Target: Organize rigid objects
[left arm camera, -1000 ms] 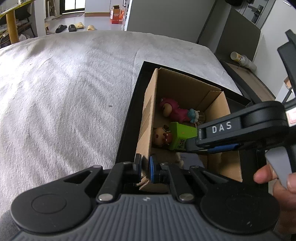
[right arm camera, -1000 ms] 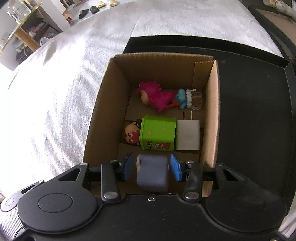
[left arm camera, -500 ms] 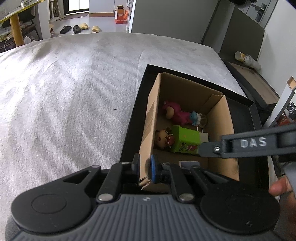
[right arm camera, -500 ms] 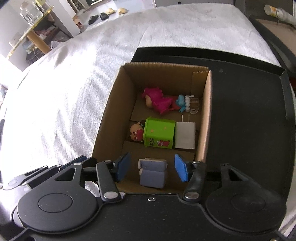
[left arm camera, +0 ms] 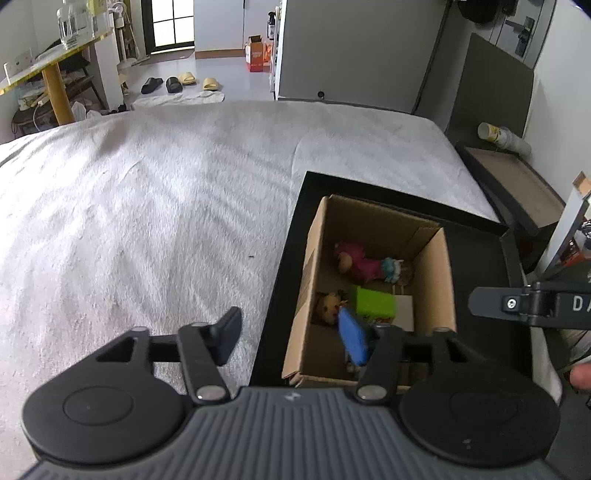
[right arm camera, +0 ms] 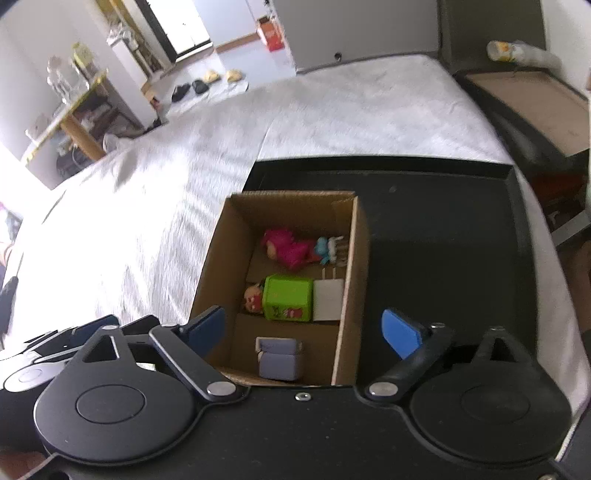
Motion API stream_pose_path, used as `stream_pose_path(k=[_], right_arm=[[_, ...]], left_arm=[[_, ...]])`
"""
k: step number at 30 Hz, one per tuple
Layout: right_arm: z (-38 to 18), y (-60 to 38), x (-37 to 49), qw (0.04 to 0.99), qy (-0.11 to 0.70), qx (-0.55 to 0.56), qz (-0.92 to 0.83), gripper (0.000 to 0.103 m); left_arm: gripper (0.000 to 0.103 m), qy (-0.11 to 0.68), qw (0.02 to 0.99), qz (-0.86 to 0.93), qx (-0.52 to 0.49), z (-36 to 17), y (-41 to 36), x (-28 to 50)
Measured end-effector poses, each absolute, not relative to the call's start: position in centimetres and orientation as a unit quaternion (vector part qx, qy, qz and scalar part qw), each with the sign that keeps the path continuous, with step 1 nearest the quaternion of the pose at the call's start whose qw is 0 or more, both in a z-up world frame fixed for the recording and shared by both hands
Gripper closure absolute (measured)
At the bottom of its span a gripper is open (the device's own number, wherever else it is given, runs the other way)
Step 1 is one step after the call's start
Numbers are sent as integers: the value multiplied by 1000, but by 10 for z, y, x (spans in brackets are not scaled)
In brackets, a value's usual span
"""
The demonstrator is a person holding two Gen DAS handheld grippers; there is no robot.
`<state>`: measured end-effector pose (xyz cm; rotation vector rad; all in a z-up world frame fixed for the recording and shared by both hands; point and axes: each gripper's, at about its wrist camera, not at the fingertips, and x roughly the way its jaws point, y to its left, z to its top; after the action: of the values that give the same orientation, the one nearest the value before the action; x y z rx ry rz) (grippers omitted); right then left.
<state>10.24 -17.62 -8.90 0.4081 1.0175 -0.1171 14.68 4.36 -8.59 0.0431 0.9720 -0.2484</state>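
Both sets of jaws just opened, nothing pinched: left gripper [left arm camera: 291, 338] spread over the cardboard box [right arm camera: 207, 280] wall; right gripper [right arm camera: 303, 330] wide above; grey block [right arm camera: 279, 359] lying inside, near end.

Cardboard box [right arm camera: 349, 295] upright on black tray [right arm camera: 443, 258]; holds pink figure [right arm camera: 286, 247], green cube [right arm camera: 287, 297], white charger [right arm camera: 328, 299], grey block [right arm camera: 280, 357] nr front.

A: Beyond the white bedcover [left arm camera: 155, 206], far left?
B: A yellow-legged table [left arm camera: 55, 92] carrying what may be a glass jar [left arm camera: 72, 27]; slippers [left arm camera: 179, 82] lie on the floor, an orange carton [left arm camera: 256, 59] farther back.
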Motion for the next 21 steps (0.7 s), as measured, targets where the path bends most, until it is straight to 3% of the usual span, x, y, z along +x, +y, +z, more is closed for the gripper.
stream_pose_path(k=[5, 12, 21], right_arm=[[-75, -191, 85, 862, 457, 209, -72, 0], [-60, -207, 64, 870, 434, 219, -88, 0], [-37, -219, 35, 880, 403, 230, -100, 0]], left_arm=[[16, 461, 879, -119, 30, -66, 36, 135], [6, 451, 883, -125, 42, -41, 27, 119], [3, 437, 889, -131, 43, -13, 29, 101]])
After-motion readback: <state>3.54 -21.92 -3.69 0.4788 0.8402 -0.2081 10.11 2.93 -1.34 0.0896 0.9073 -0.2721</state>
